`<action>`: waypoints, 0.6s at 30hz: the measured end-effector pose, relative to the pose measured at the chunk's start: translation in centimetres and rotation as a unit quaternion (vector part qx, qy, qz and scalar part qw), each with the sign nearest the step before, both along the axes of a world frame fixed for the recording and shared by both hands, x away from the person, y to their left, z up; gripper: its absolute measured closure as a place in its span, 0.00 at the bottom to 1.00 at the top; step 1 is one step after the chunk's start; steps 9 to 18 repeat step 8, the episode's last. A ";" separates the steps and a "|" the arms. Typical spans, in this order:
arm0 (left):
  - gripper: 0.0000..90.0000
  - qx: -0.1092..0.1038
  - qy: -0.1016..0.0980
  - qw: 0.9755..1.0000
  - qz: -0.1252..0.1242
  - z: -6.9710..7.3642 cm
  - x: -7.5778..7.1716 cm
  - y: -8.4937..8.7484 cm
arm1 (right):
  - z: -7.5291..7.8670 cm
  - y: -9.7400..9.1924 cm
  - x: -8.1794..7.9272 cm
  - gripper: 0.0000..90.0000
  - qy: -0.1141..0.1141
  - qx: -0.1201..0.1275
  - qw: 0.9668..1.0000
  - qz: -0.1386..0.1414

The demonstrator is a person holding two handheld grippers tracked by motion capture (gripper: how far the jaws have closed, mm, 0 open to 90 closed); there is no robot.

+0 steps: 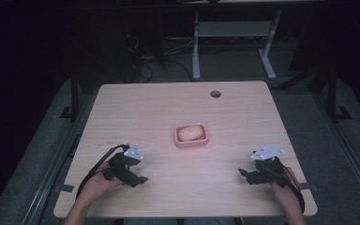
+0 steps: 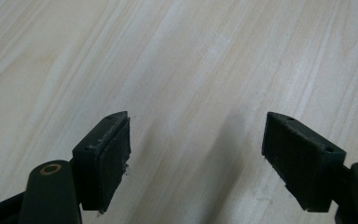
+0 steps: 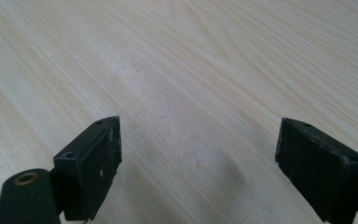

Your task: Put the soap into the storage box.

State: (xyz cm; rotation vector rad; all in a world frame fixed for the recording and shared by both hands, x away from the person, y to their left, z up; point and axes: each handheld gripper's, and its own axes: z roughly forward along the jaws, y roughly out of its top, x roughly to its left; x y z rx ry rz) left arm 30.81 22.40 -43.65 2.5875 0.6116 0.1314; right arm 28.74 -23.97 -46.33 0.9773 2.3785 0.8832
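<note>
The pale rounded item (image 1: 191,133) in the pink tray (image 1: 191,144) is too small to identify. The person's forearms are cut off by the bottom edge of the high view. The background behind the counter (image 1: 159,108) is too dark to resolve. In both gripper views, the bottom edge cuts off the lower parts of the left claw (image 2: 196,154) and the right claw (image 3: 198,163).

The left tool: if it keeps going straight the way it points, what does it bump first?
Probably just the bare wooden table. The left tool is open, aimed down at plain wood.
</note>
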 end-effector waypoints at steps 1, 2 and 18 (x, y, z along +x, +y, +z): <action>0.26 -0.001 -0.003 1.000 0.001 -0.1 -0.1 0.1 | 0.0 0.0 0.0 0.15 -0.002 -0.002 1.000 0.002; 0.26 0.001 -0.002 1.000 0.000 0.0 -0.2 0.2 | 0.0 0.0 0.0 0.15 -0.002 -0.002 1.000 0.004; 0.26 -0.005 -0.005 1.000 0.008 0.0 -0.5 0.7 | 0.0 0.3 0.0 0.15 -0.001 -0.008 1.000 0.017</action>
